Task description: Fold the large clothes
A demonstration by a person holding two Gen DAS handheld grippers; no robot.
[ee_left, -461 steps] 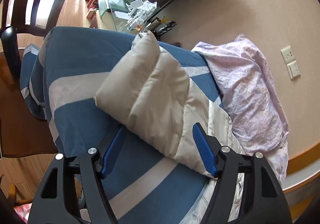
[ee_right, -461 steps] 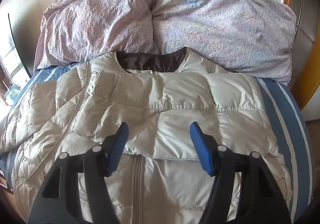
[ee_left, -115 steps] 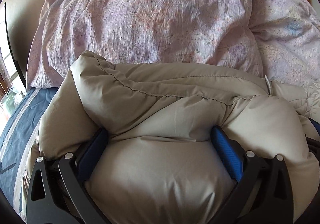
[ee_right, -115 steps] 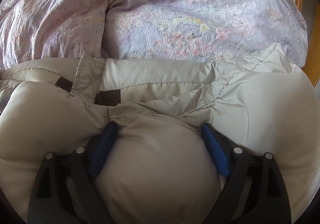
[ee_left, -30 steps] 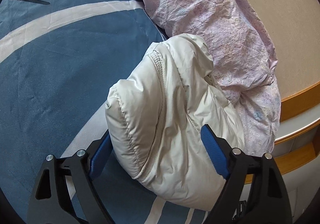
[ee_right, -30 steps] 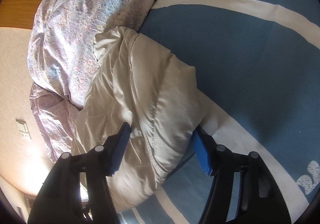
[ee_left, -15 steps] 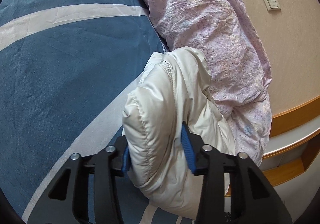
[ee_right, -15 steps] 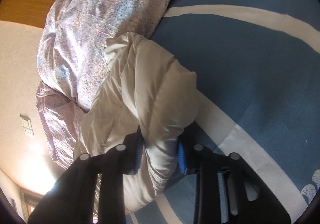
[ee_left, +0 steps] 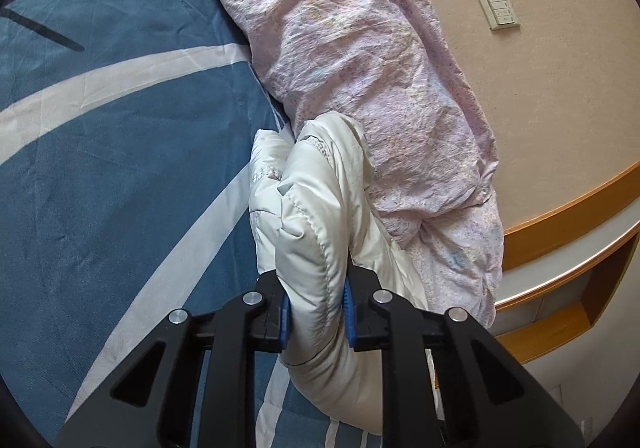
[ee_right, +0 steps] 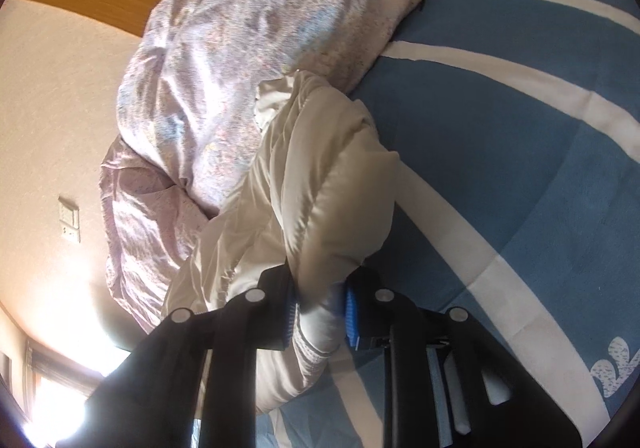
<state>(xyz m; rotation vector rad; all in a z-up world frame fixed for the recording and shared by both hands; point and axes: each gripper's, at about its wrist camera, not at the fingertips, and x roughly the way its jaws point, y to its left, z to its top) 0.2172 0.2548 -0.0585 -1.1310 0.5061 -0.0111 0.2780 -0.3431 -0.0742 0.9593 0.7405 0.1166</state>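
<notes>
my left tongs (ee_left: 315, 314) and right tongs (ee_right: 318, 314) had just been closing and each was pinched tight on one end of the cream puffer jacket (ee_left: 320, 224), already bunched into a thick folded roll. it lay on the blue striped bed (ee_left: 120, 167), pressed against the lilac duvet (ee_left: 360, 67). i judged only placing it remained.

Jacket (ee_left: 320, 215) on bedspread (ee_left: 120, 167), against duvet (ee_left: 360, 67).
</notes>
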